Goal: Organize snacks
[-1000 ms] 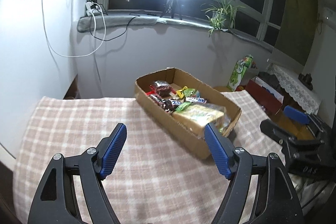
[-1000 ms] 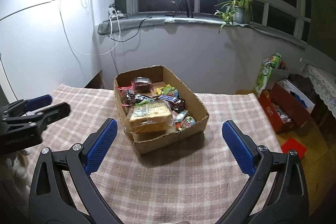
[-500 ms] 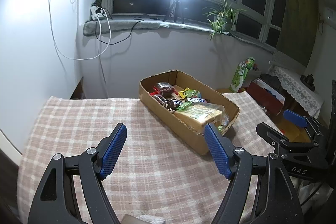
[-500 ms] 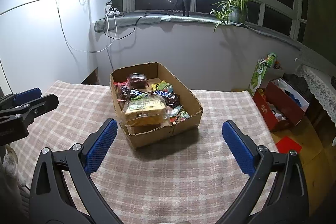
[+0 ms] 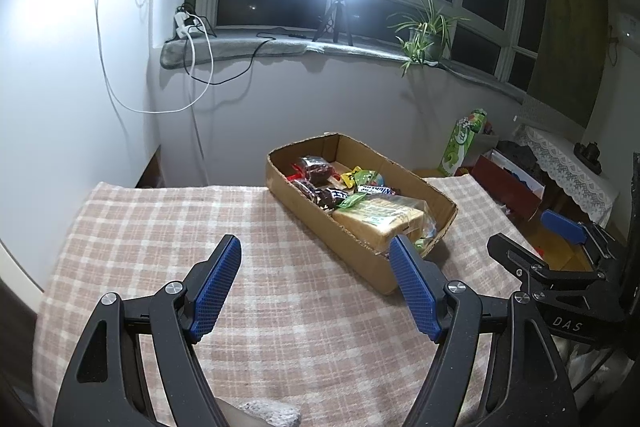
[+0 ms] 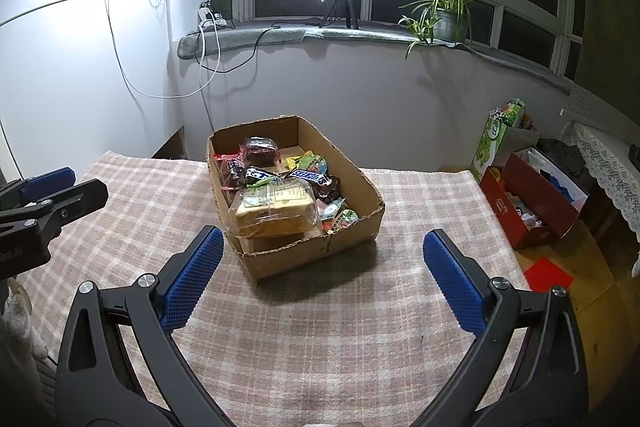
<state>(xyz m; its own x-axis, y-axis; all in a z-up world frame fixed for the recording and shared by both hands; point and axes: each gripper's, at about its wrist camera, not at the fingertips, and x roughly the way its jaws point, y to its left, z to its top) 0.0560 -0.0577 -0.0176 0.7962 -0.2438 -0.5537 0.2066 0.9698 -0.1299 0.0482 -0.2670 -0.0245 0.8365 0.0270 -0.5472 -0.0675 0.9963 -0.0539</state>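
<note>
We've got both claws hovering over the checkered tablecloth (image 6: 320,327), nothing in either. Left gripper (image 5: 316,283) is spread wide, cardboard box (image 5: 360,247) at its 1 o'clock. Right gripper (image 6: 320,267) is gaping too, box (image 6: 304,255) at 12. Inside: wrapped bread loaf (image 6: 276,211) nearest us, Snickers bar (image 6: 310,177) behind it.

Table (image 6: 420,307) under pink checked cloth (image 6: 320,347). Cardboard box (image 6: 312,259) of snacks rests on cloth, centre toward 12 o'clock.
</note>
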